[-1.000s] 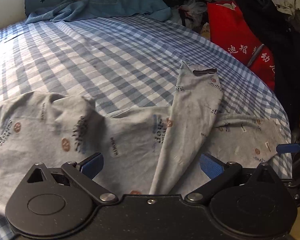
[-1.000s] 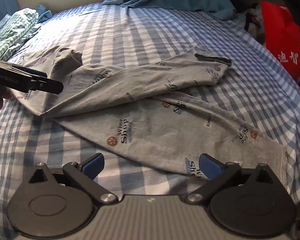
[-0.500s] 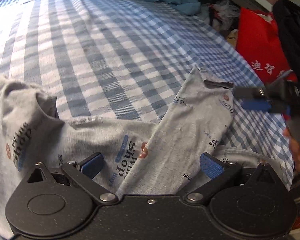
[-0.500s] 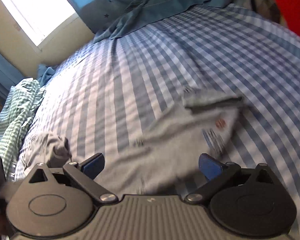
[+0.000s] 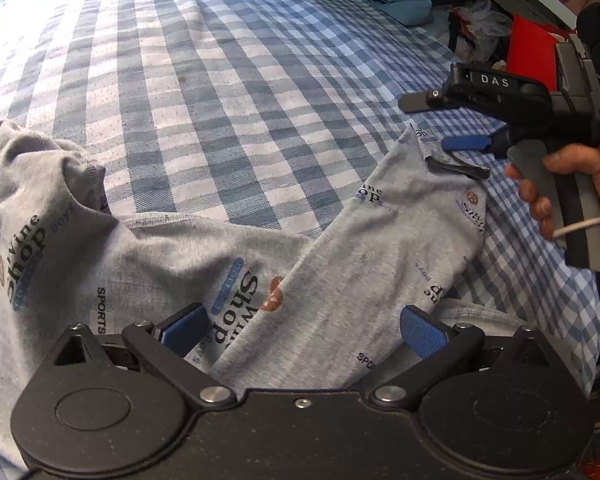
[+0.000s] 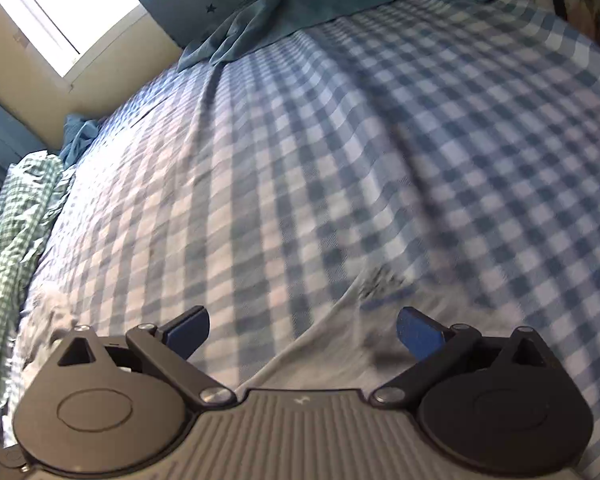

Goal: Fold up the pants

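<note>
Grey printed pants point(image 5: 148, 256) lie on the blue checked bed point(image 5: 228, 80), one leg point(image 5: 384, 232) folded up toward the far right. My left gripper point(image 5: 304, 332) is open, low over the pants with the folded leg between its blue pads. My right gripper point(image 5: 440, 124) shows in the left wrist view, open, its fingers above and below the cuff point(image 5: 444, 156) of that leg. In the blurred right wrist view the right gripper point(image 6: 302, 330) is open over the leg end point(image 6: 364, 312).
A teal blanket point(image 6: 284, 4) lies at the head of the bed. A green checked cloth point(image 6: 12, 216) is bunched at the left edge. A red bag point(image 5: 532, 48) and dark clothing sit past the bed's right edge. A bright window point(image 6: 68, 12) is at the far wall.
My right gripper has swung from the pants' near side across to the cuff of the folded leg. My left gripper has moved forward and lower over the pants. Both stayed open.
</note>
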The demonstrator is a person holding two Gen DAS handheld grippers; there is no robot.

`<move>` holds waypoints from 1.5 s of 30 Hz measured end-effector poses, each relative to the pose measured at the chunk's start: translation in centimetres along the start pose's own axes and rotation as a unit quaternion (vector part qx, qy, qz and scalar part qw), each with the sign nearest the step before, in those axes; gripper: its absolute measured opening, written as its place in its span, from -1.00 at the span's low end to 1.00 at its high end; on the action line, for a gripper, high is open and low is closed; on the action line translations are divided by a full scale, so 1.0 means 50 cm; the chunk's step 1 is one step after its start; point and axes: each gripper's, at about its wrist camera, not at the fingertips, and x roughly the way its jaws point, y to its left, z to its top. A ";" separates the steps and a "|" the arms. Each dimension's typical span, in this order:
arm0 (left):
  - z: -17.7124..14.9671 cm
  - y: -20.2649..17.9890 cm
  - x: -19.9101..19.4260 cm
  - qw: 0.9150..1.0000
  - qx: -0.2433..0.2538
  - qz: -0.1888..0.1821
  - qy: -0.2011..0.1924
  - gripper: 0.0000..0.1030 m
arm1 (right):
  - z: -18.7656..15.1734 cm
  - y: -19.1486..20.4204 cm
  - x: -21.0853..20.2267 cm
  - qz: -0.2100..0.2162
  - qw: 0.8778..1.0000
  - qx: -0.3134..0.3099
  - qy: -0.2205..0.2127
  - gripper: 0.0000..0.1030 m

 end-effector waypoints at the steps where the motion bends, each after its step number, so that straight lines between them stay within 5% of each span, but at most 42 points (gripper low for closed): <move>1: 0.002 0.000 0.000 1.000 -0.002 -0.003 0.001 0.99 | 0.012 -0.005 -0.003 -0.011 1.000 -0.009 -0.009 0.99; 5: 0.007 0.000 0.001 1.000 -0.003 -0.006 0.008 0.99 | 0.063 -0.031 -0.029 -0.025 0.999 -0.018 -0.033 0.99; 11: 0.007 -0.001 0.008 1.000 0.010 0.002 0.020 0.95 | 0.033 -0.016 -0.029 0.100 0.993 0.059 0.033 0.99; 15: 0.009 0.002 0.009 1.000 0.008 0.006 0.022 0.92 | -0.009 0.009 0.018 0.128 0.984 0.100 0.069 0.98; 23: 0.013 0.001 0.012 1.000 0.005 0.012 0.021 0.90 | -0.031 0.020 0.055 0.028 0.992 0.121 0.017 0.97; 30: 0.013 0.004 0.010 1.000 0.001 0.010 0.022 0.90 | 0.035 -0.006 0.023 -0.050 0.995 0.071 -0.053 0.97; 34: 0.013 0.004 0.010 1.000 0.002 0.009 0.022 0.89 | 0.056 -0.032 -0.003 -0.047 0.994 0.091 -0.041 0.97; 40: 0.012 0.004 0.008 1.000 -0.002 0.016 0.023 0.81 | 0.032 -0.006 -0.011 0.008 0.990 0.136 0.041 0.93; 45: 0.019 0.002 0.006 0.999 0.003 0.031 0.026 0.49 | 0.047 -0.003 0.059 -0.070 0.986 0.141 0.054 0.48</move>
